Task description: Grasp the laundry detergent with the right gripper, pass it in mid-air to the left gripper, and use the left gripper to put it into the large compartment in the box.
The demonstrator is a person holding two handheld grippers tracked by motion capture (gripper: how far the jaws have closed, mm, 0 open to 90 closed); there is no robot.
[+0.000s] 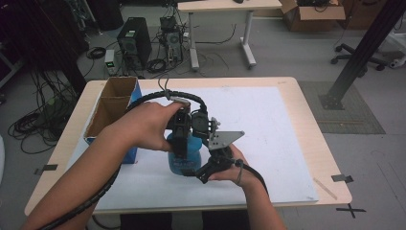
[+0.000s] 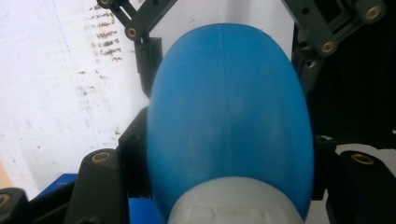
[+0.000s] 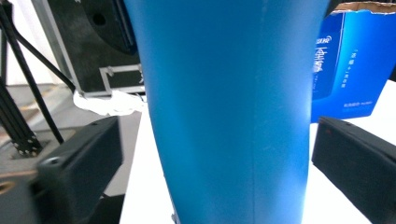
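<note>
High view: A person's two hands meet over a white sheet [image 1: 268, 139] on a pale wooden table [image 1: 313, 139]. Between them stands a blue plastic bottle [image 1: 184, 160], near centre, just right of an open blue cardboard box [image 1: 112, 108].
High view, tongs: The left gripper [image 1: 184, 132] comes down on the bottle's top; the right gripper [image 1: 210, 167] reaches in low from the right. Whether either is clenched cannot be told here.
Left gripper view: The bottle's rounded blue shoulder [image 2: 229, 116] swells above a pale grey collar [image 2: 233, 205], black jaws pressed against both flanks, so the left gripper appears to grasp the bottle. The right gripper's linkage shows beyond.
Right gripper view: The smooth blue wall [image 3: 229, 112] rises between two black jaws standing clear of it: released, straddling. The box [image 3: 350, 60] shows printed lettering, unseen from above.
Handling: Likely light, rigid, smooth plastic, so slippery; the grey collar or the narrower lower body looks the surest hold.
</note>
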